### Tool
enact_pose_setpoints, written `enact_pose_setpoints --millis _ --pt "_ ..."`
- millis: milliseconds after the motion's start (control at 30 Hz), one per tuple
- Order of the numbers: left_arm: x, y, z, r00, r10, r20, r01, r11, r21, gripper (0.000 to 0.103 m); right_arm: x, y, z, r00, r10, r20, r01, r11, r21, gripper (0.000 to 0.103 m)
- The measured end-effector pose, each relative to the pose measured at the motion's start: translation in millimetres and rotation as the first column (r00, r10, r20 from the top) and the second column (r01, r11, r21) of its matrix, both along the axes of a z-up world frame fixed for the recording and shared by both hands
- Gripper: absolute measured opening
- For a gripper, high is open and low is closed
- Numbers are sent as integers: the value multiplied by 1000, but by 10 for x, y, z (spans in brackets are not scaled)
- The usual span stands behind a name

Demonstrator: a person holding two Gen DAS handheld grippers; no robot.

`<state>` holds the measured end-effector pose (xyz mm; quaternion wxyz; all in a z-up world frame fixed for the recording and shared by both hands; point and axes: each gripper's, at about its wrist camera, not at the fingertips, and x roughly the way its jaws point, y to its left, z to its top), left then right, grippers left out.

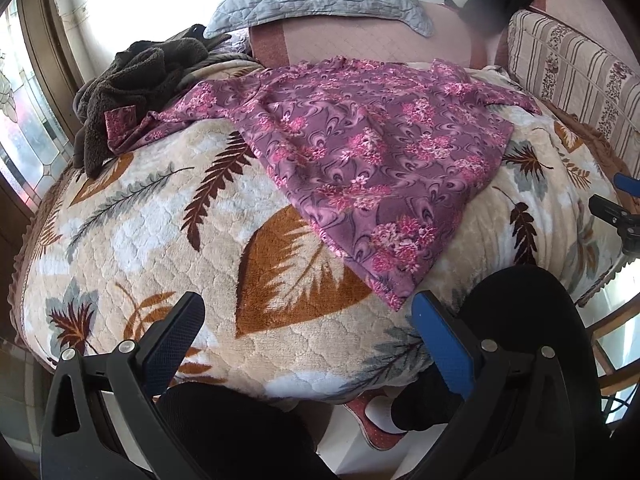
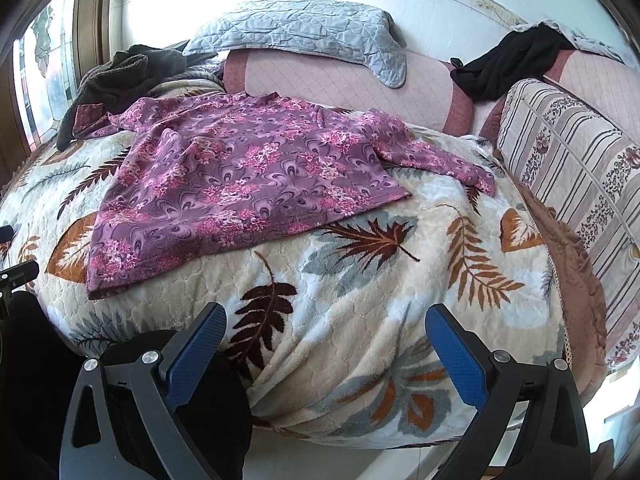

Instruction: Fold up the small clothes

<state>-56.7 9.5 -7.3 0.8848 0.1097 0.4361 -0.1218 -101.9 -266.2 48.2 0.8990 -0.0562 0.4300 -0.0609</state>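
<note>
The purple floral top [image 2: 236,184] lies spread flat on the leaf-print blanket [image 2: 360,280], sleeves thrown outward, apparently laid open so its edges can be gathered for a first fold. It sits ahead and left of the right gripper [image 2: 326,344] and ahead and right of the left gripper [image 1: 308,332]. Both grippers' jaws stand wide apart, empty, short of the cloth, likely readied to pinch its near hem.

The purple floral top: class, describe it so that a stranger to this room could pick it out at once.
Start at the bed's cream blanket printed with brown and grey leaves. Spread flat on it, sleeves out to both sides, lies the purple floral top. Unlike the dark fleecy garment heaped by the window and the black one on the pink cushions, it is patterned with pink flower clusters.
</note>
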Motion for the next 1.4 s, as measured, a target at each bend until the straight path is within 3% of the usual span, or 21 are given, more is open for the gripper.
enact_pose_setpoints --millis 1067,1300,1400 --pt "272 -125 -149 996 1 -94 -2 1000 -16 103 176 -235 -193 998 -49 -34 51 996 68 100" --pt "600 -50 -256 974 47 -220 -70 993 -96 103 469 -624 -261 992 -119 -43 124 981 148 100" --pt "826 0 -333 950 85 -301 -138 978 -160 103 817 -989 -313 978 -203 -55 210 954 216 100"
